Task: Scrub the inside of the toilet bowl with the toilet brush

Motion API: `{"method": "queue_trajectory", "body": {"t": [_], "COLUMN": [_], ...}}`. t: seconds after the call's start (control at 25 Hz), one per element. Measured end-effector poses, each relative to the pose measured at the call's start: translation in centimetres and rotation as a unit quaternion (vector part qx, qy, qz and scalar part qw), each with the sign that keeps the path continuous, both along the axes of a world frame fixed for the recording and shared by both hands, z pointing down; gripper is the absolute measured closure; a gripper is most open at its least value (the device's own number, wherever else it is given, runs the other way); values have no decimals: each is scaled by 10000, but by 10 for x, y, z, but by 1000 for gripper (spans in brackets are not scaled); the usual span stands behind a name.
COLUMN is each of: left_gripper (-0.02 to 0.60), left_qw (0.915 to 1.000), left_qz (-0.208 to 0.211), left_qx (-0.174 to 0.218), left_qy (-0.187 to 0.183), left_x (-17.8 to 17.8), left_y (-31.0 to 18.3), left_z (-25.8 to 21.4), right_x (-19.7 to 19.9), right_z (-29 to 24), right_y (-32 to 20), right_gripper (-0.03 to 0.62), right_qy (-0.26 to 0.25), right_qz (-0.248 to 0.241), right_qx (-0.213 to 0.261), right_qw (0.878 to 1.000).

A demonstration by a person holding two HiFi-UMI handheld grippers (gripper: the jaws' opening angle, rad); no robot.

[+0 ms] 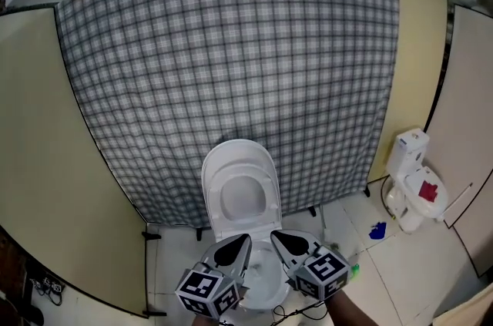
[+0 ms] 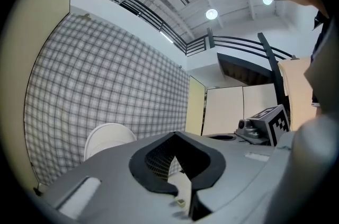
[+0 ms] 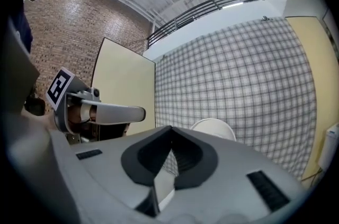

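Looking down in the head view, a white toilet bowl (image 1: 262,284) stands on the tiled floor (image 1: 400,270), its lid (image 1: 240,189) raised against a grey checked curtain (image 1: 231,47). The left tool (image 1: 242,241) and right tool (image 1: 279,238) sit side by side, overlapping the bowl. In the left gripper view, its jaws are pressed together, gripping nothing, with the lid beyond. In the right gripper view, its jaws are likewise closed and empty, facing lid and curtain.
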State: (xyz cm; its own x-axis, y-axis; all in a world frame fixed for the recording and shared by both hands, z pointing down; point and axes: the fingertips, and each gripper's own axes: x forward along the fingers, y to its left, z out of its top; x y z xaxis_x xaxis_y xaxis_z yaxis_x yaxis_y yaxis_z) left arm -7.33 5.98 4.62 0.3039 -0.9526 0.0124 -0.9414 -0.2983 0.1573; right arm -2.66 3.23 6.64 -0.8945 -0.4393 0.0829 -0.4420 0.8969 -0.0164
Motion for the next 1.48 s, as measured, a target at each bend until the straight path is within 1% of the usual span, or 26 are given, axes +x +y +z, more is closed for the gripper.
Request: {"method": "queue_trajectory", "body": {"t": [0.12,0.28,0.36,0.4,0.52,0.56,0.6,0.68,0.76,0.8,0.88,1.0,1.08,1.2,1.32,1.48], "left_gripper": [578,578,578,578,578,578,578,578,578,578,578,578,578,578,578,578], "left_qw": [10000,9999,9999,9999,9986,9983,9987,9996,9998,9998,9997,9995,9992,9997,9998,9999], "left_qz": [-54,2,-26,-92,-462,-492,-441,-253,-177,-196,-253,-307,-363,-238,-157,-130], "left_qx": [-28,109,102,48,-274,-296,-247,-77,18,25,12,-109,-159,-32,-85,-42], "left_qy": [-47,2,27,26,29,42,64,115,113,89,37,45,52,41,95,81], "left_x": [17,6,11,21,52,51,42,12,-4,-2,13,37,44,33,16,7], "left_y": [-3,-10,-18,-23,-22,-21,-20,-14,-4,0,2,-5,-11,-16,-2,9], "left_z": [-7,-4,-8,-13,-30,-30,-26,-6,10,14,10,-6,-9,-4,-2,6], "right_x": [19,14,21,32,63,64,56,27,11,13,27,49,56,44,26,17], "right_z": [-9,-6,-9,-13,-27,-28,-25,-10,1,3,-1,-13,-17,-10,-7,1], "right_y": [-7,-23,-32,-36,-37,-36,-36,-29,-18,-14,-13,-21,-28,-32,-18,-6], "right_gripper": [586,582,582,583,582,582,582,582,582,582,582,582,582,582,582,582], "right_qy": [-91,-124,-85,-67,-38,-31,-19,-6,-35,-62,-110,-97,-110,-96,-33,-36], "right_qz": [-42,126,126,68,-261,-277,-215,-26,48,31,-32,-102,-154,-50,25,37], "right_qx": [-70,-22,-34,-85,-425,-466,-424,-230,-107,-82,-77,-229,-289,-181,-233,-250], "right_qw": [9999,9998,9999,9999,9987,9985,9989,9997,9999,9999,9999,9996,9994,9998,9997,9997]}}
